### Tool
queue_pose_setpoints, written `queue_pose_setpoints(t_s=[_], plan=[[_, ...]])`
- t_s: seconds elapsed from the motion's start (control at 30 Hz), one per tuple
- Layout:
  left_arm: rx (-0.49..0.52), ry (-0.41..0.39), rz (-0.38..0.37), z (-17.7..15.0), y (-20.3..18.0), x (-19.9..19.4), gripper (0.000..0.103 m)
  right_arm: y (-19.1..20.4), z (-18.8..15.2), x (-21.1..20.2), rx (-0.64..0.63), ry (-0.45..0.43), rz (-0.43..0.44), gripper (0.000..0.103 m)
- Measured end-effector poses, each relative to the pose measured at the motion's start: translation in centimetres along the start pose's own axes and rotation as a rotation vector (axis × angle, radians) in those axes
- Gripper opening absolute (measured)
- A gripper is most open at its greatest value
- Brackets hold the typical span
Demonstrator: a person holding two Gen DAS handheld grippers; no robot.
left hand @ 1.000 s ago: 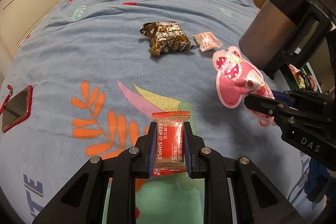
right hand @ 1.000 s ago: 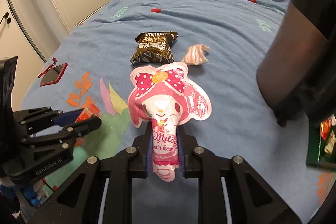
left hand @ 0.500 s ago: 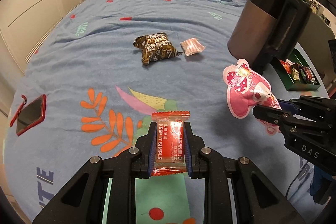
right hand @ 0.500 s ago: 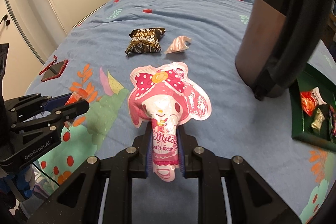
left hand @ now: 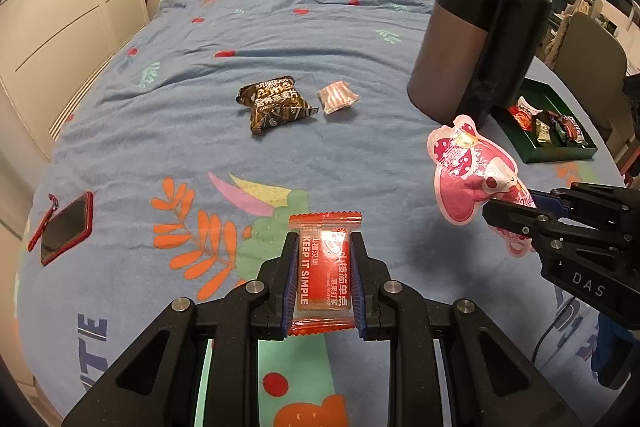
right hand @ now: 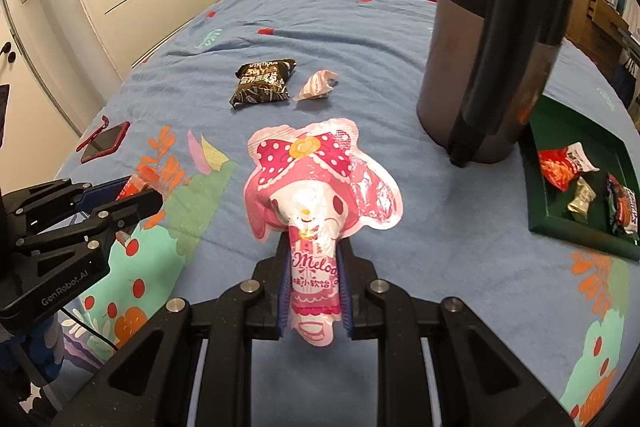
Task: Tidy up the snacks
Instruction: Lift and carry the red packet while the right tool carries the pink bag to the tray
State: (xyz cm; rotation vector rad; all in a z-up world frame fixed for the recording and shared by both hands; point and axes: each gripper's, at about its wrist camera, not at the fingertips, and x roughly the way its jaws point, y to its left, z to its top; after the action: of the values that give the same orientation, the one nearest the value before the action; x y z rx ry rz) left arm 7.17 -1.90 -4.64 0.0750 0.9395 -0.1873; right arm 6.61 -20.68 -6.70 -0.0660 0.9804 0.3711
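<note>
1. The left claw [left hand: 324, 267] pinches a red snack packet [left hand: 324, 267] above the bed [left hand: 360, 155].
2. A brown snack bag [left hand: 274, 103] and a small pink wrapper [left hand: 337, 96] lie on the bed.
3. The right claw [right hand: 314, 279] pinches a pink character candy pouch [right hand: 316, 183].
4. The green tray [right hand: 536, 187] holds snacks beside the dark jug [right hand: 480, 39].

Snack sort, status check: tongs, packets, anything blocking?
Left tongs shut on red packet. Right tongs shut on pink character packet. Brown bag on bedspread. Dark canister stands beside green tray.
</note>
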Motion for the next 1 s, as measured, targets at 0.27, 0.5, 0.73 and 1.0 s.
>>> queue_pose_setpoints(t_s=[0.27, 0.5, 0.73, 1.0], plan=[[0.03, -0.01, -0.001, -0.2, -1.3, -0.9, 0.02, -0.9, -0.8, -1.2, 0.023, -0.015, -0.015, 0.0], [0.051, -0.011, 0.0, -0.3, -2.5, -1.3, 0.02, -2.2, -1.8, -2.2, 0.052, -0.019, -0.03, 0.0], [0.072, -0.012, 0.006, -0.3, -3.6, -1.6, 0.02, -3.6, -2.9, -2.9, 0.079, -0.023, -0.041, 0.0], [0.097, -0.012, 0.013, -0.3, -4.8, -1.9, 0.02, -5.3, -4.0, -3.8, 0.109, -0.03, -0.057, 0.0]])
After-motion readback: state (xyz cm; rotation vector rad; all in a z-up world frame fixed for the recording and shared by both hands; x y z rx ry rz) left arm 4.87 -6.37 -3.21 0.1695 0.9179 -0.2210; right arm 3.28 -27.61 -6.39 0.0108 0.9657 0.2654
